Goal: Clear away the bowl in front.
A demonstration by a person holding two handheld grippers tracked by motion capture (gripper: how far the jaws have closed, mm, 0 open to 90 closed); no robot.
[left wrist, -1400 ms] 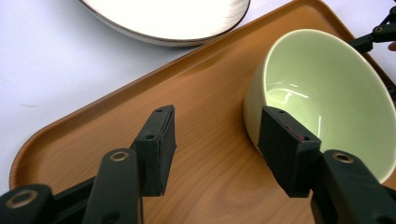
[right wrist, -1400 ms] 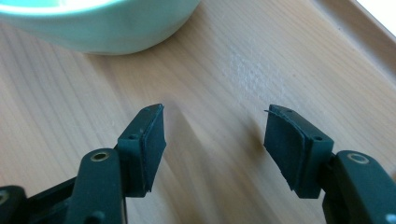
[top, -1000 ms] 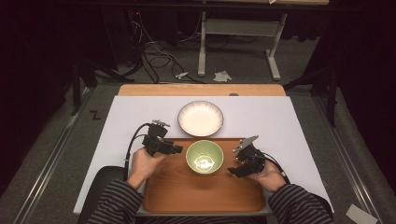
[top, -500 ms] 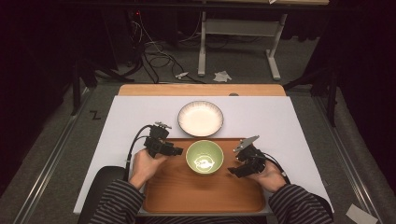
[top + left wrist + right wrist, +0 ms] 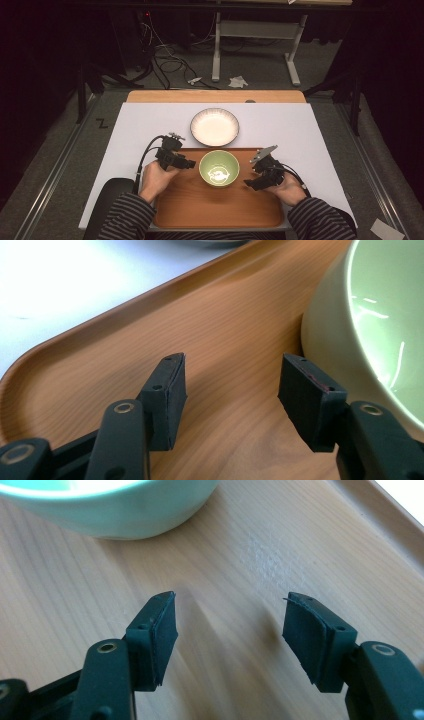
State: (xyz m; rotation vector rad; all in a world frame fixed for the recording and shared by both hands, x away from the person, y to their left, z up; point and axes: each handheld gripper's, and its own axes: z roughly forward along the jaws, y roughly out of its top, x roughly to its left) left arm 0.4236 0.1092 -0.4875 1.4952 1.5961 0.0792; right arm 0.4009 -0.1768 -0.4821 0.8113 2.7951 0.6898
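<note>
Bowl (image 5: 219, 168) sits on the tray (image 5: 200, 205), between the left gripper (image 5: 186, 163) and right gripper (image 5: 252, 182). Both grippers' fingers (image 5: 165, 395) are wide apart, holding nothing. Plate (image 5: 214, 127) lies beyond on the tabletop (image 5: 310, 135).

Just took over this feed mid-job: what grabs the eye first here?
The green bowl sits at the far middle of the wooden tray, with the left gripper and right gripper flanking it, both open and empty. Beyond the tray, a white plate rests on the white table cover.
</note>
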